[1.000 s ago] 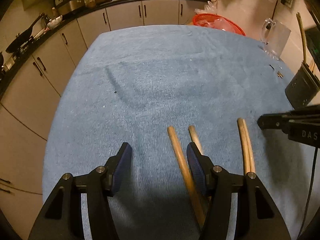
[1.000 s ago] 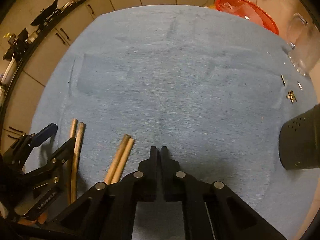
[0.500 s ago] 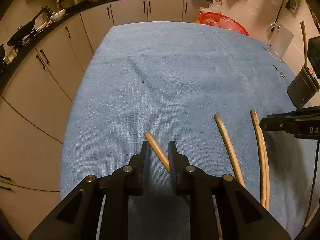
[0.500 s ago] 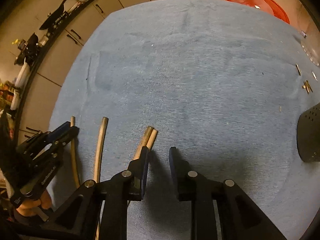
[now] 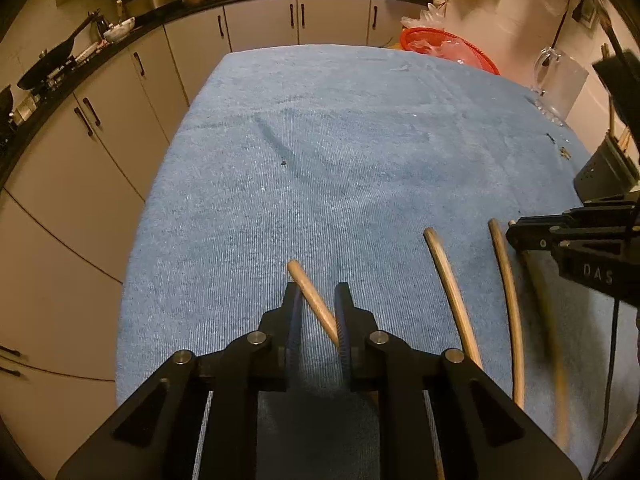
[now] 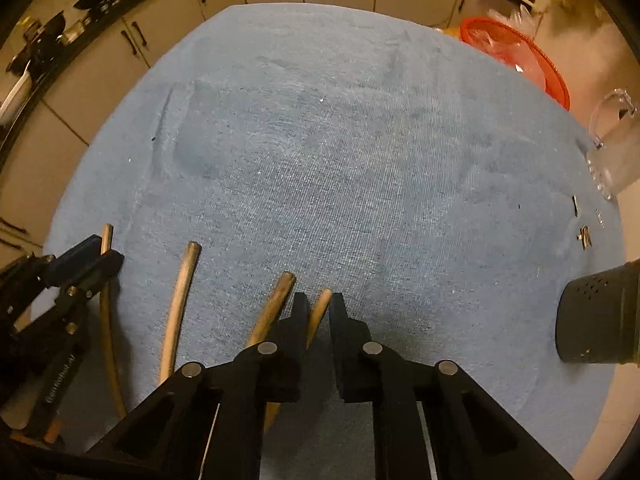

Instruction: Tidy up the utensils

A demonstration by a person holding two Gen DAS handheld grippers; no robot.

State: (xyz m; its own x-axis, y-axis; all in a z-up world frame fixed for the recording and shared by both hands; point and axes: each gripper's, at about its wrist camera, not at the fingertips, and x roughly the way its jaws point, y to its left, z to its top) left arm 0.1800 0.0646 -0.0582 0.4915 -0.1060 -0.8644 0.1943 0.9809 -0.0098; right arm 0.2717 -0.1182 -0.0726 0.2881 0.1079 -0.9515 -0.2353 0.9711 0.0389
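Blue-clothed counter (image 5: 320, 168) before you: each tool, left tool (image 5: 318, 312) and right tool (image 6: 318, 310), grips a chopstick (image 5: 312, 300) lengthwise, holder (image 6: 600, 316) nearer your right.

Our left hand-held gripper (image 5: 318, 312) pinches one wooden chopstick (image 5: 310, 298) near the worktop's (image 5: 320, 140) near edge; we see two others (image 5: 452, 292) rightward.
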